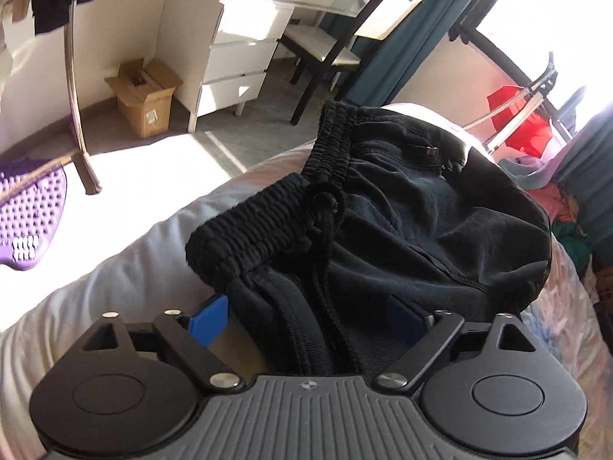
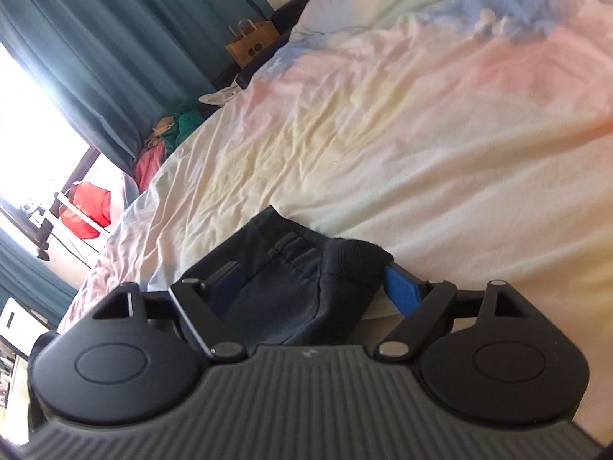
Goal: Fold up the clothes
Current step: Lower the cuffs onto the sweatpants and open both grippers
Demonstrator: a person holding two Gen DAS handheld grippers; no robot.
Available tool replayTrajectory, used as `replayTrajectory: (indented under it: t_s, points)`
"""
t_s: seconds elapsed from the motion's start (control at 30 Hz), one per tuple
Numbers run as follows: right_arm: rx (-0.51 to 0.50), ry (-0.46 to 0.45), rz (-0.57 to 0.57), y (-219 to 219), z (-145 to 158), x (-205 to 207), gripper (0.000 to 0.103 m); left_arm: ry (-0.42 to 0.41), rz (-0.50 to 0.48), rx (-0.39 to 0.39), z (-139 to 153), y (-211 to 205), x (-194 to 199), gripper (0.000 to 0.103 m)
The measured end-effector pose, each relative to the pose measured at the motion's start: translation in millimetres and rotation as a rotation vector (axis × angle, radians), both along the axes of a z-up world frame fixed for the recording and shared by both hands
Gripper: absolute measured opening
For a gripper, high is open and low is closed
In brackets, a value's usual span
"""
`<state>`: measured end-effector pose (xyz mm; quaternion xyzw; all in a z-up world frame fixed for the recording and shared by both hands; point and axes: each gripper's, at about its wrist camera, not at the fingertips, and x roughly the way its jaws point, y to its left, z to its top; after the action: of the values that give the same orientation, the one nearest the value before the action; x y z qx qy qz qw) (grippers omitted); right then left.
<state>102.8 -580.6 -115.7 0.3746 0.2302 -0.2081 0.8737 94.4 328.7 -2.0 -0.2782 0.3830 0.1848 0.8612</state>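
Black drawstring pants (image 1: 402, 207) lie bunched on the bed, elastic waistband toward the upper left and cord hanging down the middle. My left gripper (image 1: 306, 312) has its blue pads spread wide, with the waist fabric and cord lying between them. In the right wrist view, the cuffed end of the dark pants (image 2: 306, 272) sits between the blue pads of my right gripper (image 2: 314, 287), which also stand wide apart just above the pastel bed sheet (image 2: 421, 134).
A white desk with drawers (image 1: 230, 61), a chair (image 1: 345, 50) and a cardboard box (image 1: 145, 96) stand beyond the bed. A purple mat (image 1: 27, 211) lies at left. Clothes pile (image 2: 168, 134) and a paper bag (image 2: 251, 42) sit by the teal curtains.
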Motion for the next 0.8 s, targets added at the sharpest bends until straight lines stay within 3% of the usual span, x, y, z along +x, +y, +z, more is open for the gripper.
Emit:
replayTrajectory:
  t_s: [0.17,0.37,0.5,0.67,0.8]
  points:
    - [-0.112,-0.022,0.12,39.4,45.9,3.9,0.084,-0.077,-0.102,0.136,27.9,-49.1,-2.7,0.098]
    - [-0.253,-0.086,0.349,122.9,100.7,13.4,0.083,-0.17,-0.225,0.296,61.3,-108.7,-5.3,0.098]
    - [-0.295,-0.148,0.482,185.8,128.9,17.3,0.083,-0.243,-0.319,0.32,77.0,-167.1,6.3,0.098]
    - [-0.311,-0.202,0.599,252.7,135.3,14.2,0.083,-0.305,-0.389,0.366,72.9,-229.1,10.6,0.098]
    - [-0.322,-0.254,0.651,289.7,111.8,-0.6,0.083,-0.347,-0.4,0.426,59.3,-260.0,2.6,0.098]
